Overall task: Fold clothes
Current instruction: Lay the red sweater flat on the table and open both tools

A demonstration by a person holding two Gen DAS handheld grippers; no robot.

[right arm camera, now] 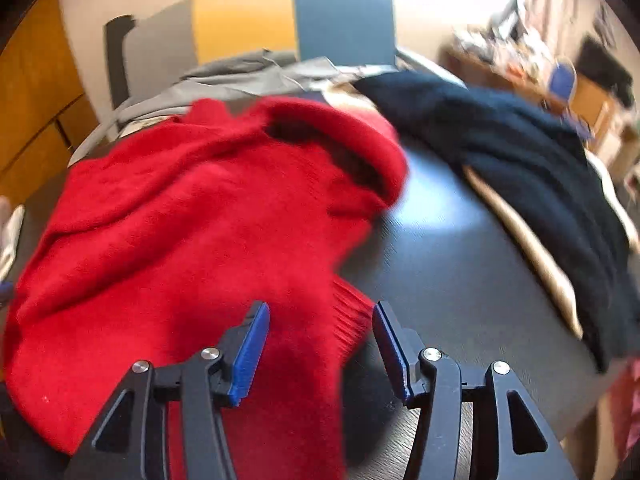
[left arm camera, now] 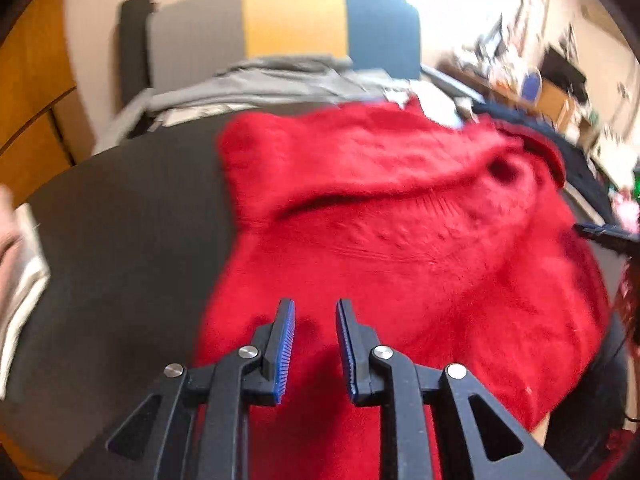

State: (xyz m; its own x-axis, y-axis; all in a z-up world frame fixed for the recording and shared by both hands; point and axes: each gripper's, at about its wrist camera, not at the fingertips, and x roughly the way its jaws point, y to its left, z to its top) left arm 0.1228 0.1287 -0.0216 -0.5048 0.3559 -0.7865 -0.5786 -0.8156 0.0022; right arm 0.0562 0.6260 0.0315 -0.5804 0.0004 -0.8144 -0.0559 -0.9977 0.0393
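A red fuzzy sweater (left arm camera: 400, 240) lies rumpled on a dark grey table (left arm camera: 120, 240). It also shows in the right wrist view (right arm camera: 180, 220), with a ribbed cuff (right arm camera: 348, 320) near the front. My left gripper (left arm camera: 316, 312) hovers over the sweater's near part, its jaws a little apart and empty. My right gripper (right arm camera: 320, 316) is open wide, and the ribbed cuff lies between its fingers, not pinched. The right gripper's tip shows at the right edge of the left wrist view (left arm camera: 608, 236).
A dark navy garment (right arm camera: 540, 184) lies on the table's right side. Grey clothes (right arm camera: 248, 76) are piled at the far edge before a chair with grey, yellow and blue panels (right arm camera: 248, 16). White cloth (left arm camera: 20, 280) lies at the left edge. A cluttered desk (right arm camera: 560, 72) stands far right.
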